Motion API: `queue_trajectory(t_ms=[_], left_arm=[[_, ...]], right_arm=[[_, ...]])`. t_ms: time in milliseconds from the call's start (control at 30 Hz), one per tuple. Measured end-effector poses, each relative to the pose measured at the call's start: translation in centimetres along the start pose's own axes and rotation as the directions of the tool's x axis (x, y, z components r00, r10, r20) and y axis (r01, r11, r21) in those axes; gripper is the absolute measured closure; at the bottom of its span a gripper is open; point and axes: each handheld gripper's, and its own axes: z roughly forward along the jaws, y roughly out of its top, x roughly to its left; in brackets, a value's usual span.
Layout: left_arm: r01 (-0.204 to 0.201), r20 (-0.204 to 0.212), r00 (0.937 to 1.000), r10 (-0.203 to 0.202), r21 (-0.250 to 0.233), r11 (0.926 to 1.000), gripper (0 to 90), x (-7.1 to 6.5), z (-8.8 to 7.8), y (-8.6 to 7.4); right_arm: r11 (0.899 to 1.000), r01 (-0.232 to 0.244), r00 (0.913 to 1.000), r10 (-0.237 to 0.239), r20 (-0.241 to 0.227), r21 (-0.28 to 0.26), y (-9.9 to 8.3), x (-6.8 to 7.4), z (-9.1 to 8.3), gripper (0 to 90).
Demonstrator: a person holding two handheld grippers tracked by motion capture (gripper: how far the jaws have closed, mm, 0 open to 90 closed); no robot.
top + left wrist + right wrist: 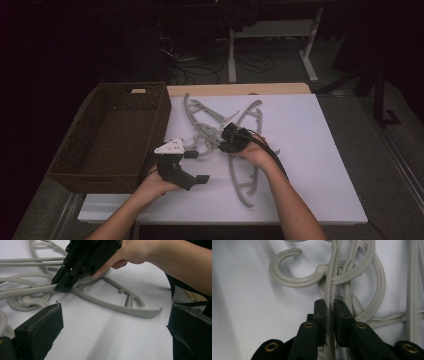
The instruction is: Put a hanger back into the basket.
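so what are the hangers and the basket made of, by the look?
Hangers: probably moulded plastic, pale grey with a smooth, slightly glossy finish; the one-piece hooks and soft highlights along the flat ribbed bars suggest it. Basket: looks like woven wicker or rattan, dark brown and matt; its walls show a tight woven pattern and a cut-out handle slot. It could also be a synthetic weave.

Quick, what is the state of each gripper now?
Left gripper: open, holding nothing.
Right gripper: closed on a hanger bar.
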Motion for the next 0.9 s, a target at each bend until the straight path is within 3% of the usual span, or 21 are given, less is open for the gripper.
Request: queue_trajectory(t_ms=[300, 667, 900], left_arm=[[-0.001, -0.004, 1.0000, 0.001, -0.002, 1.0000, 0.0, 0.0, -0.1, 0.0], [-0.004, -0.010, 0.9999, 0.004, -0.007, 1.0000, 0.0, 0.0, -0.3, 0.1], [-0.016, -0.025, 0.9996, 0.016, 0.011, 0.9998, 0.0, -0.1, -0.4, -0.1]], right_arm=[[0.999, 0.032, 0.9994, -0.032, 0.014, -0.028, -0.3, 0.2, -1.5, 81.3], [0.992, 0.082, 0.9948, -0.075, 0.069, -0.100, -1.5, 0.8, -5.6, 82.2], [0.991, 0.088, 0.9958, -0.085, 0.032, -0.104, -4.1, 1.1, -7.9, 82.2]])
